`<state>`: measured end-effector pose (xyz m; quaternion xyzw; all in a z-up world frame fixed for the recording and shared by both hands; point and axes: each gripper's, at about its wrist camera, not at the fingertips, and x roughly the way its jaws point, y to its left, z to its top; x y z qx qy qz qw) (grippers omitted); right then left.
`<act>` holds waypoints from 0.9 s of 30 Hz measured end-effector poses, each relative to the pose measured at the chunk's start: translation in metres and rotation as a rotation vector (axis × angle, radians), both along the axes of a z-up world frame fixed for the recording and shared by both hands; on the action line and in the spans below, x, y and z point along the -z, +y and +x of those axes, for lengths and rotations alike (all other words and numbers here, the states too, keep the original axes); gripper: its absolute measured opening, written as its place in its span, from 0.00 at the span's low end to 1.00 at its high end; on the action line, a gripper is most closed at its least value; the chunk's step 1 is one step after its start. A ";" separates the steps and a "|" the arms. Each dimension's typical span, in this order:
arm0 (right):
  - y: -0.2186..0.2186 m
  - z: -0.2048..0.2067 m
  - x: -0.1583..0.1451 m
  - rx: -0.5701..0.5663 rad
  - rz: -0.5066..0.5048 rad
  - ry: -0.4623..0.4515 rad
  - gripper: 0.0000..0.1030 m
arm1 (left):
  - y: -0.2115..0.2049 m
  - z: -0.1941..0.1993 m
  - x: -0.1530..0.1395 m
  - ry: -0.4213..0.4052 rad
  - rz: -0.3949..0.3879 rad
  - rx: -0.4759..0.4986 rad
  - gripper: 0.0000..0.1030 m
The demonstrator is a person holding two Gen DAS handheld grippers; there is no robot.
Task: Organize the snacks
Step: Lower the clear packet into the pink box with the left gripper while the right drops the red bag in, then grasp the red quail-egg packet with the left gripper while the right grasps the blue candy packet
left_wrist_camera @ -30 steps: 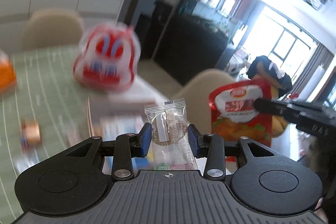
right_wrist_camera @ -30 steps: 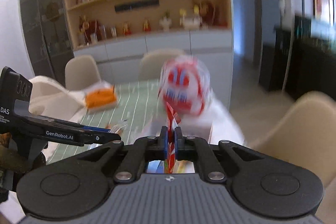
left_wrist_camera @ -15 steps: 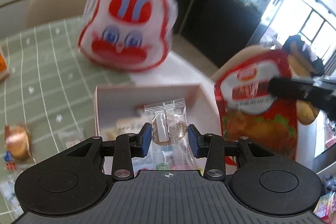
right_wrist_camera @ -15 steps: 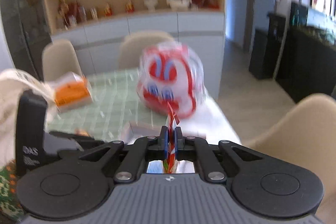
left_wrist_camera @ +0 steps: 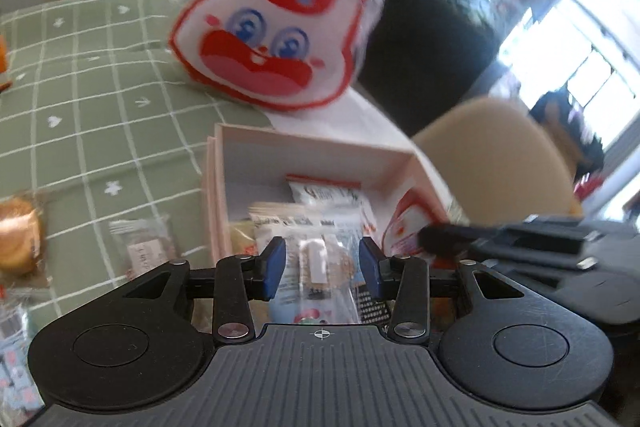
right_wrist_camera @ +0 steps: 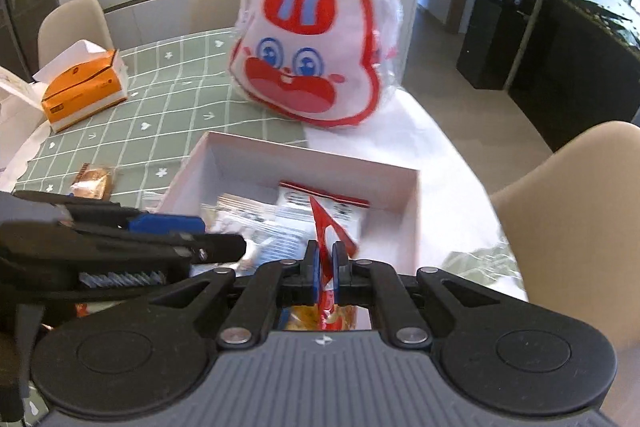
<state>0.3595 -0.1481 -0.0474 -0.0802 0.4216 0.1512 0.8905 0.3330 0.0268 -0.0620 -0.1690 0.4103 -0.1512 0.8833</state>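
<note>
- Green checked tablecloth (left_wrist_camera: 100,99) shows in the left wrist view; the left gripper (left_wrist_camera: 322,263) has just been widening, its blue pads clear of the small clear-wrapped biscuit packet (left_wrist_camera: 324,267) between them, above the open white cardboard box (left_wrist_camera: 320,155). Let it fall flat inside
- Right wrist view: the right gripper (right_wrist_camera: 324,261) pinches the red foil snack pouch (right_wrist_camera: 330,231) over that box; lower it before letting go
</note>
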 end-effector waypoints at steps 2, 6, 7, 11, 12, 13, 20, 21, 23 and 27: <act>0.004 0.001 0.001 -0.020 0.041 0.014 0.14 | 0.014 -0.012 -0.005 -0.006 -0.030 -0.029 0.43; -0.002 0.007 -0.008 -0.025 0.178 0.042 0.24 | 0.038 -0.042 -0.012 -0.018 -0.051 -0.078 0.43; -0.003 0.006 -0.013 -0.023 0.181 0.024 0.28 | 0.045 -0.052 -0.012 -0.020 -0.050 -0.098 0.43; -0.002 -0.011 -0.032 -0.028 0.125 -0.067 0.38 | 0.071 -0.081 -0.010 -0.017 -0.037 -0.159 0.43; -0.001 -0.016 -0.035 -0.039 0.117 -0.079 0.39 | 0.078 -0.088 -0.010 -0.017 -0.029 -0.182 0.43; 0.001 -0.020 -0.036 -0.053 0.110 -0.089 0.40 | 0.085 -0.096 -0.009 -0.019 -0.018 -0.209 0.43; 0.049 -0.058 -0.029 -0.187 0.095 -0.102 0.51 | 0.139 -0.140 0.011 0.077 0.048 -0.442 0.43; 0.059 -0.062 -0.028 -0.207 0.095 -0.101 0.53 | 0.144 -0.144 0.014 0.093 0.055 -0.452 0.43; 0.085 -0.067 -0.022 -0.247 0.083 -0.098 0.56 | 0.149 -0.152 0.018 0.114 0.066 -0.450 0.43; 0.141 -0.069 -0.006 -0.323 0.076 -0.012 0.57 | 0.156 -0.161 0.021 0.124 0.078 -0.442 0.43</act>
